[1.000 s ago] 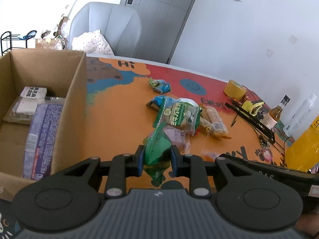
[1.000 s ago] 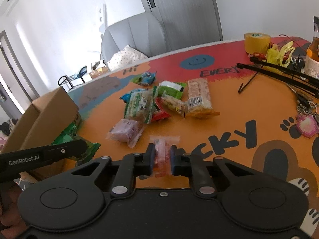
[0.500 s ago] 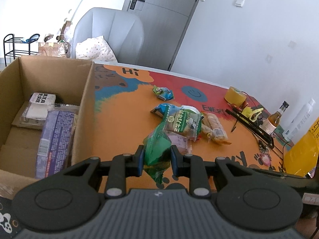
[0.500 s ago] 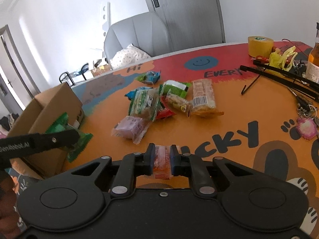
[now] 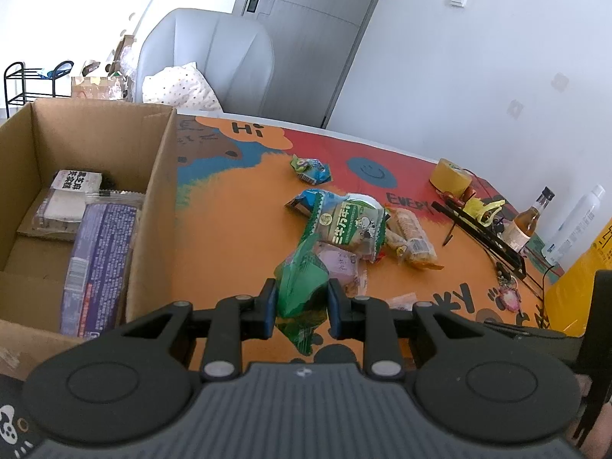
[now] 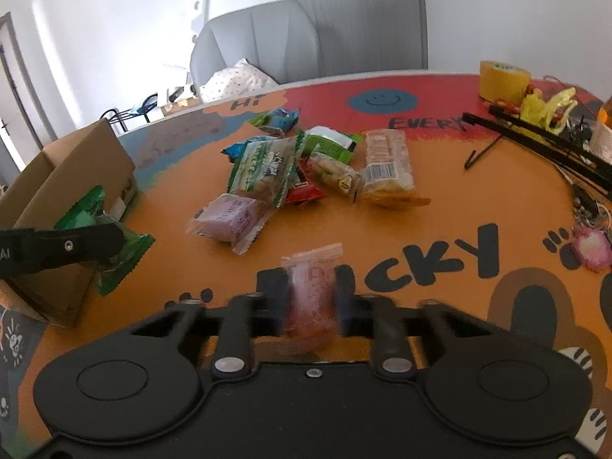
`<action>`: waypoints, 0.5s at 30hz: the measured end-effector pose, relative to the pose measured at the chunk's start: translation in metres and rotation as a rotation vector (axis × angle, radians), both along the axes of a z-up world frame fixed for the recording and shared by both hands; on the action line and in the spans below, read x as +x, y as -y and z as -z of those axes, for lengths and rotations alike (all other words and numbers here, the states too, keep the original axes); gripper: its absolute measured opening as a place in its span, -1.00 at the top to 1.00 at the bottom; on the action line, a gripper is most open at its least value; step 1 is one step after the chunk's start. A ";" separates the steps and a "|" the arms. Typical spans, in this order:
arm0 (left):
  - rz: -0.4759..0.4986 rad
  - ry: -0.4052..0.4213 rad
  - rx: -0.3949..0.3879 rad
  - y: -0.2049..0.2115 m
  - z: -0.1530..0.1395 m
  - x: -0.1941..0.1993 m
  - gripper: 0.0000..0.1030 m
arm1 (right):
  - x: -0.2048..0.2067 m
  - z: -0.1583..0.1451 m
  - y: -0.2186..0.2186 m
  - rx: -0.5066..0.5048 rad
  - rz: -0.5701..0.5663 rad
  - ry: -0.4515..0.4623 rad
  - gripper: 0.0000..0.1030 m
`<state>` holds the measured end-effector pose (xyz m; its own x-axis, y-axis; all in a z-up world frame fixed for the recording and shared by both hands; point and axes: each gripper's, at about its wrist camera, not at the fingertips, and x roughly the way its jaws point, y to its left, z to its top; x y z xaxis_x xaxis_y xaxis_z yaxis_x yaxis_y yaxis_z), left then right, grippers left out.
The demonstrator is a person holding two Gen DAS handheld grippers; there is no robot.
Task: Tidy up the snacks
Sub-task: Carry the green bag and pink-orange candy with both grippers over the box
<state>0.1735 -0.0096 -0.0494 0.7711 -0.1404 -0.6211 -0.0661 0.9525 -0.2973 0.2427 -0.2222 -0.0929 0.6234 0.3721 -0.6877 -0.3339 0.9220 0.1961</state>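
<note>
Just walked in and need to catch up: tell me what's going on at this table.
A person is sorting snacks with two handheld grippers. The left gripper is shut on a green snack packet, held beside the cardboard box, which already holds a few packs. The right gripper is blurred but grips a small pink sachet above the table. A pile of snacks still lies mid-table, unsorted.

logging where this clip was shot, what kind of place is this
Most likely a room in a home, perhaps a dining or living area: a table with a cartoon mat strewn with snacks, a grey armchair holding a pillow, and a grey door.
</note>
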 end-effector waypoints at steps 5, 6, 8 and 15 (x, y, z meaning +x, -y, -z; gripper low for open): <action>0.003 0.008 0.005 0.000 -0.003 0.000 0.50 | -0.005 -0.012 0.004 0.020 0.001 0.029 0.69; 0.003 0.012 0.008 0.001 -0.005 0.000 0.50 | -0.006 -0.016 0.005 0.024 0.002 0.038 0.70; 0.005 0.023 0.012 0.001 -0.009 -0.001 0.50 | -0.008 -0.022 0.006 0.026 0.003 0.058 0.70; 0.002 0.062 0.025 -0.002 -0.027 -0.005 0.50 | -0.012 -0.046 0.003 0.057 -0.017 0.109 0.71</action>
